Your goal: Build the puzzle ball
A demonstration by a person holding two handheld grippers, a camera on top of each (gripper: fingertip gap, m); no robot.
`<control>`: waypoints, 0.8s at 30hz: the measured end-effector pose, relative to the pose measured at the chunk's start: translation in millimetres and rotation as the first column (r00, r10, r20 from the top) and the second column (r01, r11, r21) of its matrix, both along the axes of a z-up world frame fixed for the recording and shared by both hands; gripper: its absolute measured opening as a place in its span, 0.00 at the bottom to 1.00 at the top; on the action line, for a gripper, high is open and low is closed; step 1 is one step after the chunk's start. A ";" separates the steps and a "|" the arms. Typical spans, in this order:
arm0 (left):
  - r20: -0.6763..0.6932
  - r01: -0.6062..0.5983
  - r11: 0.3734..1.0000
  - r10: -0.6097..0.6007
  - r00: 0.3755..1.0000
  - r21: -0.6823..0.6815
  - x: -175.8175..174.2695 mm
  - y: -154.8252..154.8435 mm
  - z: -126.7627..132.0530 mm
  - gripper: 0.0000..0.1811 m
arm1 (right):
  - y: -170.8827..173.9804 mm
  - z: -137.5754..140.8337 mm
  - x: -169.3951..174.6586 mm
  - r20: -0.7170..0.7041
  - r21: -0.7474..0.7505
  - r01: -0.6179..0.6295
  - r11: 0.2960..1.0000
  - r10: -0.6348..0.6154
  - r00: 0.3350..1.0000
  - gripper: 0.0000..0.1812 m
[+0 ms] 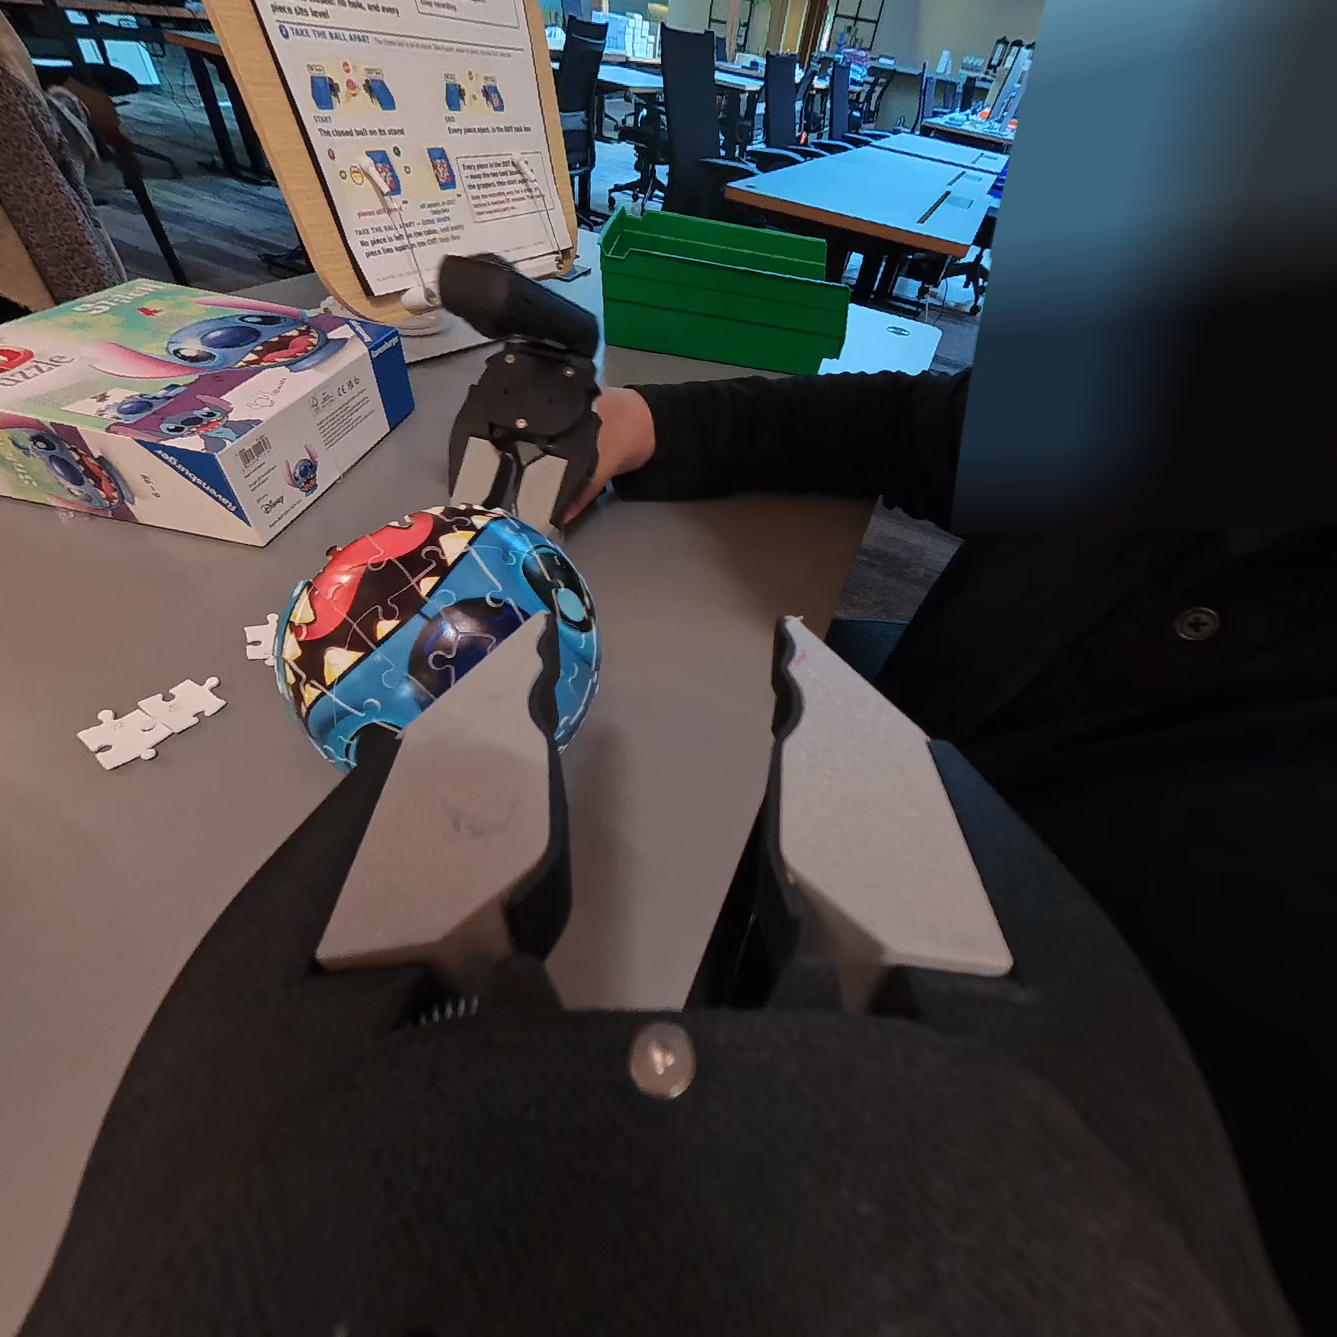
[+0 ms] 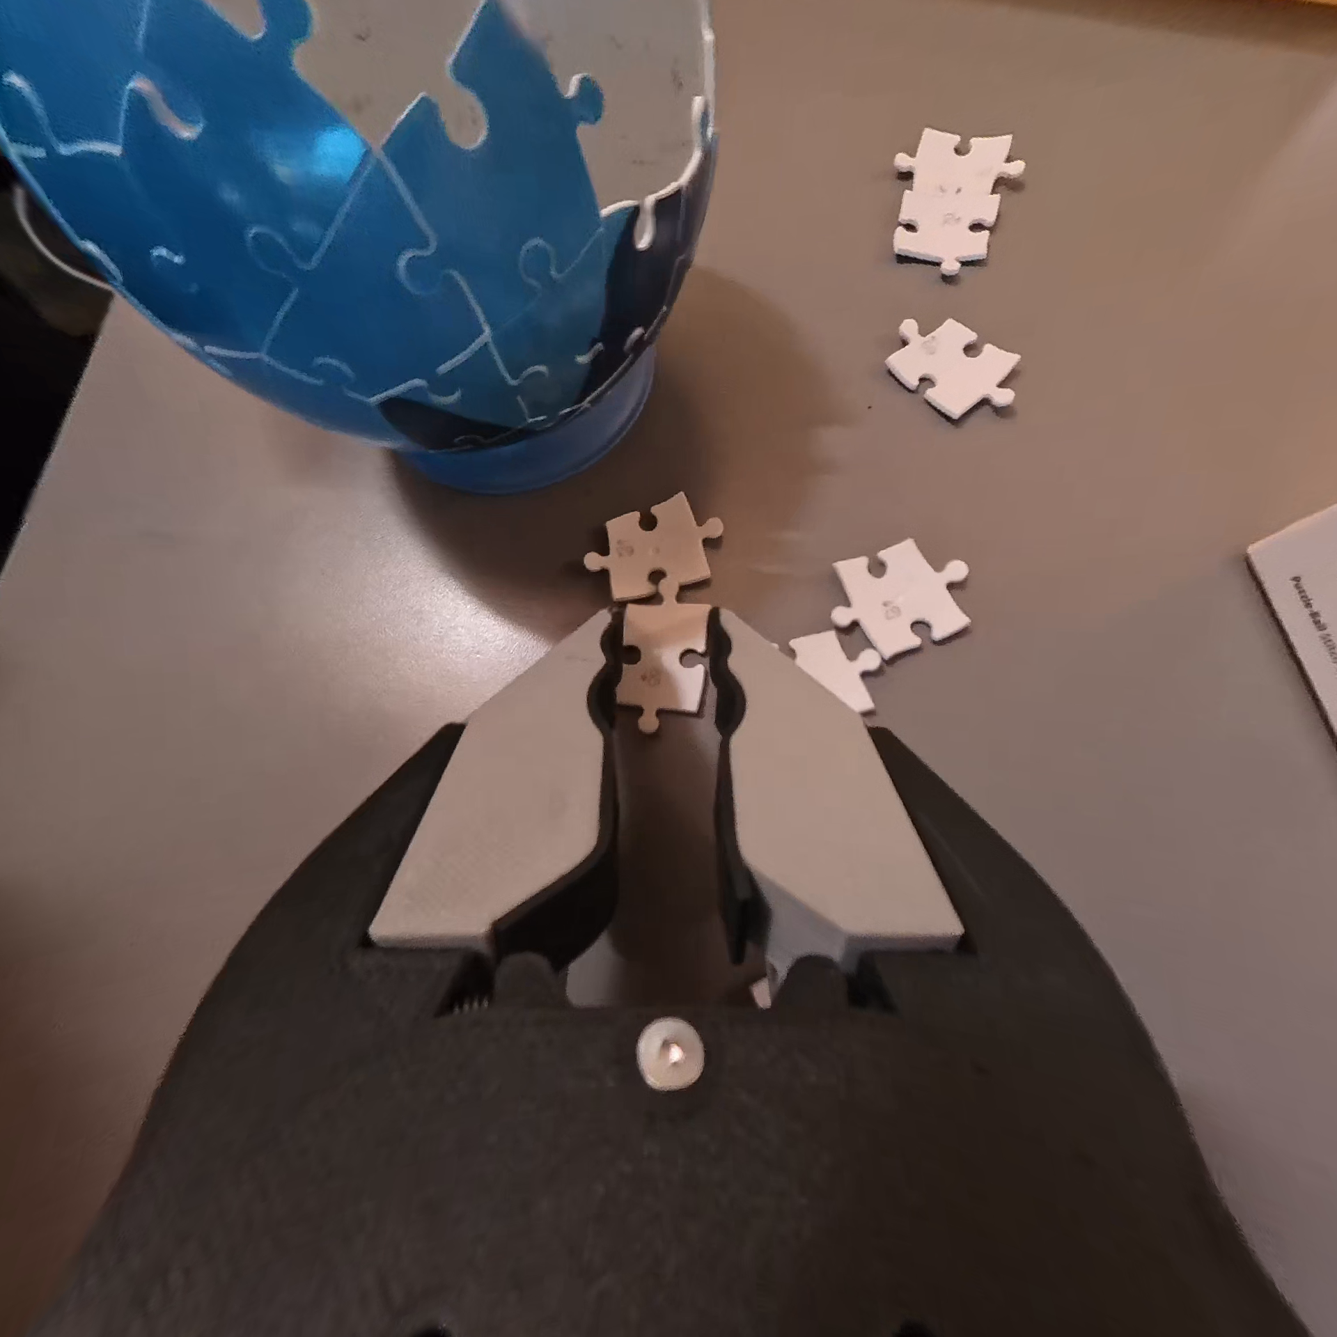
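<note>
The puzzle ball, blue with a red and black mouth pattern, sits on the grey table. In the right wrist view the ball rests on a blue stand and has an open gap at its top. My left gripper is open and empty, its left finger just in front of the ball. My right gripper points down behind the ball and is shut on a white face-down puzzle piece, which meets another piece. It also shows in the left wrist view.
Loose white pieces lie on the table. The puzzle box stands at the left, an instruction board and green bins behind. A booklet lies at the right. A person's sleeve reaches in. There is about 25 cm between the tips of the two grippers.
</note>
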State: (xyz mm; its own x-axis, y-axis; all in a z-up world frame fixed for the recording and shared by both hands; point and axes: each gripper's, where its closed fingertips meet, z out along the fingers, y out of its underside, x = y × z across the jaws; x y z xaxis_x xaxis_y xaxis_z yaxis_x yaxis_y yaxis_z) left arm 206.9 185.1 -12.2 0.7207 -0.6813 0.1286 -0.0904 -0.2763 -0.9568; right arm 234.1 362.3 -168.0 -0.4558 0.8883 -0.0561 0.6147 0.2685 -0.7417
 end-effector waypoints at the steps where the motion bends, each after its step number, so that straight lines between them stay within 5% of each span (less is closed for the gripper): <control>1: 0.002 -0.001 1.000 0.001 1.000 0.000 -0.5 0.6 0.3 0.31 | -0.2 -0.3 0.7 -0.010 0.030 -0.005 1.000 0.005 1.000 0.11; 8: -0.002 -0.008 1.000 0.008 1.000 0.026 -2.4 4.6 4.1 0.31 | 8.1 23.2 8.4 -0.084 0.045 0.016 0.999 -0.012 0.996 0.11; 13: -0.137 -0.020 0.987 0.042 0.990 0.161 -5.8 16.5 26.7 0.25 | 12.5 87.4 6.9 -0.214 -0.132 0.016 0.991 -0.044 0.976 0.11; 19: -0.414 0.049 0.957 0.077 0.907 0.286 -3.3 56.6 37.2 0.22 | -19.2 173.2 -4.9 -0.356 -0.243 -0.136 0.960 0.042 0.934 0.11; 24: -0.534 0.080 0.921 0.148 0.833 0.381 -0.5 96.5 43.1 0.21 | -59.9 205.7 -15.0 -0.395 -0.337 -0.279 0.899 0.134 0.909 0.11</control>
State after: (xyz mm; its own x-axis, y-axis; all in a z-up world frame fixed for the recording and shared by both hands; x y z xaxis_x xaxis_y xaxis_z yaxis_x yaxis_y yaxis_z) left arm 206.4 281.6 30.9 0.6160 -0.5668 -0.5471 -0.6219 0.0766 -0.7794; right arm 219.1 302.4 37.7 -0.6794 0.7146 -0.1669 0.2534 0.0150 -0.9672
